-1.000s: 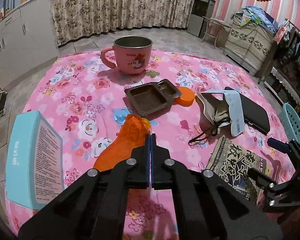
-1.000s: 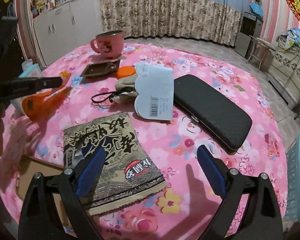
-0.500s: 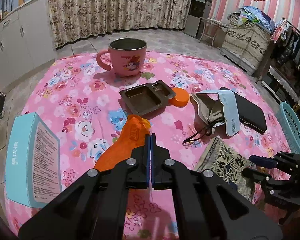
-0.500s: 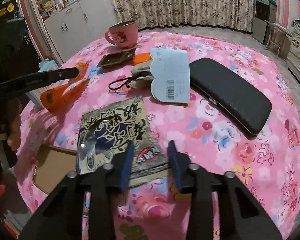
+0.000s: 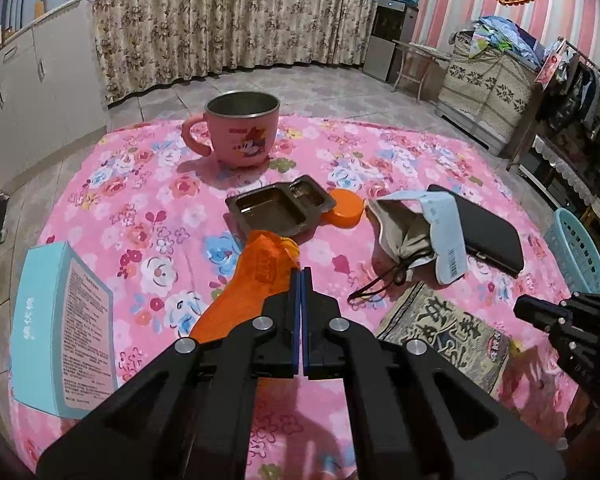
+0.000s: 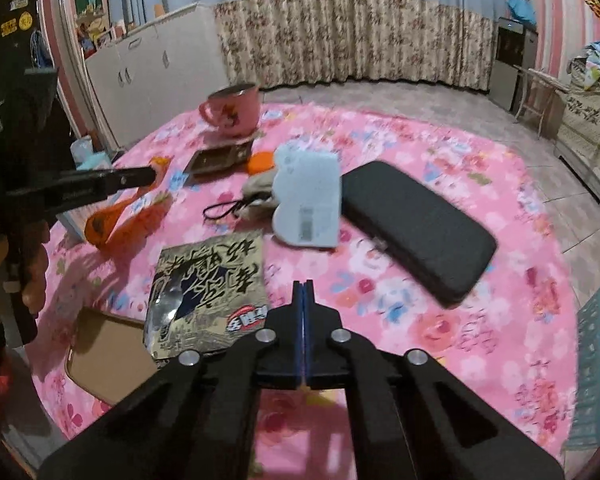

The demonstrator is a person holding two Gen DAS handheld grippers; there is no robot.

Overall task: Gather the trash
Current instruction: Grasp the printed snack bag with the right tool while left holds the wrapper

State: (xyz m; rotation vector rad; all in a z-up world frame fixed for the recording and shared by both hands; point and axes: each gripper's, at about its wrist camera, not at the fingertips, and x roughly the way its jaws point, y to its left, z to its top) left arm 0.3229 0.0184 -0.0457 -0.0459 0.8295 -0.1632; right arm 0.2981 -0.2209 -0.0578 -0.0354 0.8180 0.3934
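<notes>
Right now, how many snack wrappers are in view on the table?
2. An orange wrapper is pinched in the left claw, and a dark printed wrapper lies flat beside the right claw. Others may be hidden.

We find the mug near the table's far edge, the tray before it toward the centre, the round lid touching the tray's right side. The pouch and flat case lie rightward, the snack packet near the front edge, the box at the left edge.
</notes>
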